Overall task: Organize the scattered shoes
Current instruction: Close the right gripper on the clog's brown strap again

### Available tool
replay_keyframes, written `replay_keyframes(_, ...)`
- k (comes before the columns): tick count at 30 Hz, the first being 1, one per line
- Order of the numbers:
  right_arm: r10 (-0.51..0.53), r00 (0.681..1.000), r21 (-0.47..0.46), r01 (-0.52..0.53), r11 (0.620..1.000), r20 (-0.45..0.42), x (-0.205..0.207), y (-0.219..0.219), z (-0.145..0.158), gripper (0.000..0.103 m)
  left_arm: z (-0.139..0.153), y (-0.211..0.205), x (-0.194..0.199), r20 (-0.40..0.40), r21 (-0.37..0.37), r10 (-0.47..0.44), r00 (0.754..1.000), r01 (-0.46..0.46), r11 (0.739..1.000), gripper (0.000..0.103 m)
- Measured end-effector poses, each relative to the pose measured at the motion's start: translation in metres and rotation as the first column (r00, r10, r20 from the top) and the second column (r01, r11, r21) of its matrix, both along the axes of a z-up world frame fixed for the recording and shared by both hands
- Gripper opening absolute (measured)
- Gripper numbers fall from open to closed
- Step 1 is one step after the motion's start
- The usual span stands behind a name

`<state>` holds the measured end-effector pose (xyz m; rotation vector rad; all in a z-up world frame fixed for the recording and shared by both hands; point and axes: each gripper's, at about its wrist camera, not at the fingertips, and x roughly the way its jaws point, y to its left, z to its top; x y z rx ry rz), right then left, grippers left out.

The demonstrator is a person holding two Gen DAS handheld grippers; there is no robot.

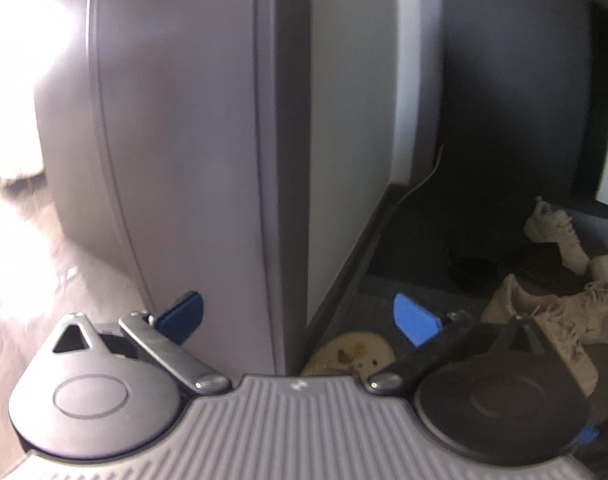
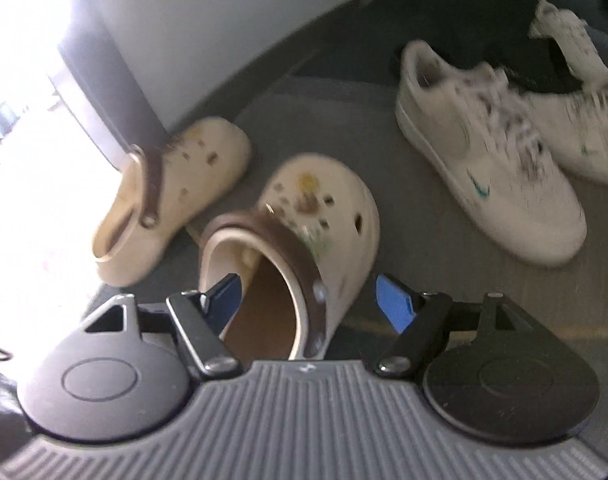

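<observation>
Cream clog point(image 2: 304, 240) lies between your right gripper point(image 2: 308, 304) pads, jaws apart, nothing gripped. Your left gripper point(image 1: 299, 316) gapes wide, empty, facing a grey door point(image 1: 183, 140).

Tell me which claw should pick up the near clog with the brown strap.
Right. The right claw stands open right at the near clog, one fingertip inside its heel opening. The left claw is open too, but faces a grey panel.

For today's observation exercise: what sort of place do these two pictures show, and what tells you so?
Probably a home entryway or hallway floor. Cream clogs and white sneakers lie scattered on dark carpet beside a grey door, with bright daylight at the left.
</observation>
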<state>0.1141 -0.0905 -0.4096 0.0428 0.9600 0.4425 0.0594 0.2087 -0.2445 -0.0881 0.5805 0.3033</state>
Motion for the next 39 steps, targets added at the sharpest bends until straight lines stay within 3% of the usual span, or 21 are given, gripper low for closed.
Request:
replay_keyframes(4, -0.094, 0.995, 0.001, 0.094, 0.996, -0.014, 0.001, 0.019, -0.034, 0.071, -0.006, 0.003, 0.003, -0.060, -0.065, 0.019, 0.998, -0.023, 0.998, 0.103)
replay_keyframes(8, -0.197, 0.980, 0.060, 0.198, 0.978, -0.014, 0.002, 0.027, -0.050, 0.070, -0.012, 0.008, 0.004, -0.105, -0.048, 0.023, 0.994, -0.028, 0.998, 0.103)
replay_keyframes(9, -0.223, 0.975, 0.081, 0.223, 0.971, -0.011, 0.002, 0.029, -0.053, 0.066, -0.014, 0.007, 0.002, -0.108, -0.032, 0.036, 0.993, -0.040, 0.999, 0.103)
replay_keyframes(10, -0.247, 0.969, 0.094, 0.247, 0.964, -0.008, 0.001, 0.031, -0.057, 0.050, -0.016, 0.007, 0.000, -0.111, -0.021, 0.047, 0.993, -0.050, 0.999, 0.103)
replay_keyframes(13, -0.318, 0.948, 0.088, 0.316, 0.945, 0.009, -0.004, 0.037, -0.058, 0.037, -0.018, 0.007, 0.002, -0.136, -0.025, 0.059, 0.989, -0.063, 0.998, 0.103)
replay_keyframes(16, -0.395, 0.919, 0.132, 0.394, 0.910, -0.020, -0.004, 0.033, -0.057, 0.032, -0.017, 0.001, 0.003, -0.129, -0.012, 0.022, 0.991, -0.024, 1.000, 0.103)
replay_keyframes(22, -0.472, 0.880, 0.206, 0.473, 0.857, -0.058, -0.001, 0.036, -0.049, 0.029, -0.015, -0.009, 0.007, -0.103, -0.002, -0.011, 0.995, 0.010, 1.000, 0.103)
replay_keyframes(26, -0.554, 0.827, 0.236, 0.559, 0.795, -0.095, 0.004, 0.039, -0.047, 0.027, -0.012, -0.013, 0.003, -0.096, -0.024, -0.025, 0.995, 0.023, 0.999, 0.103)
replay_keyframes(30, -0.602, 0.796, 0.246, 0.595, 0.765, -0.055, 0.013, 0.056, -0.043, 0.027, -0.008, -0.012, -0.002, -0.079, 0.001, -0.024, 0.997, 0.024, 1.000, 0.103)
replay_keyframes(33, -0.625, 0.779, 0.234, 0.616, 0.752, -0.044, 0.016, 0.070, -0.044, 0.027, -0.009, -0.009, 0.003, -0.118, 0.037, 0.002, 0.993, 0.002, 0.999, 0.103)
replay_keyframes(37, -0.711, 0.698, 0.235, 0.707, 0.667, -0.085, 0.021, 0.091, -0.051, 0.027, -0.009, 0.001, 0.008, -0.128, -0.001, 0.041, 0.991, -0.042, 0.999, 0.103)
replay_keyframes(39, -0.700, 0.709, 0.225, 0.698, 0.680, -0.082, 0.024, 0.099, -0.051, 0.029, -0.010, 0.005, 0.008, -0.135, -0.020, 0.041, 0.990, -0.044, 0.999, 0.103)
